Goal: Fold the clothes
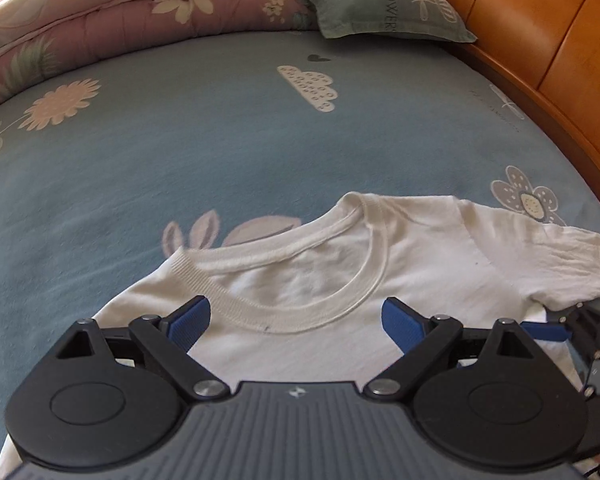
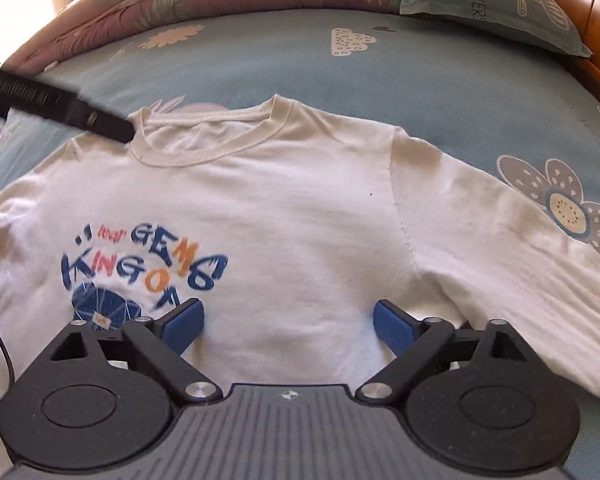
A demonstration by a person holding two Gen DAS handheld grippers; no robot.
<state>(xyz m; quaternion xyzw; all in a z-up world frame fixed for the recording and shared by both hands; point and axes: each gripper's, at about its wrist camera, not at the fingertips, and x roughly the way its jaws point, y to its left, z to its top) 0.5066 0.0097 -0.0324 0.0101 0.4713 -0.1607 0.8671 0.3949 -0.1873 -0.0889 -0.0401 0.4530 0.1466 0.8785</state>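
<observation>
Left wrist view: the left gripper [image 1: 296, 322] is hovering over the shirt [image 1: 340, 276] near its collar [image 1: 300, 320], fingers spread wide, nothing pinched. The shirt is lying flat on the blue sheet [image 1: 180, 152], toward the bed's near edge, with a pillow [image 1: 384, 0] at the far corner.

Right wrist view: the right gripper [image 2: 287, 322] is sitting over the shirt's [image 2: 300, 208] chest, also spread wide and empty, with the print [image 2: 140, 264] just left of it. The left gripper [image 2: 60, 114] is poking in by the collar [image 2: 204, 152].
</observation>
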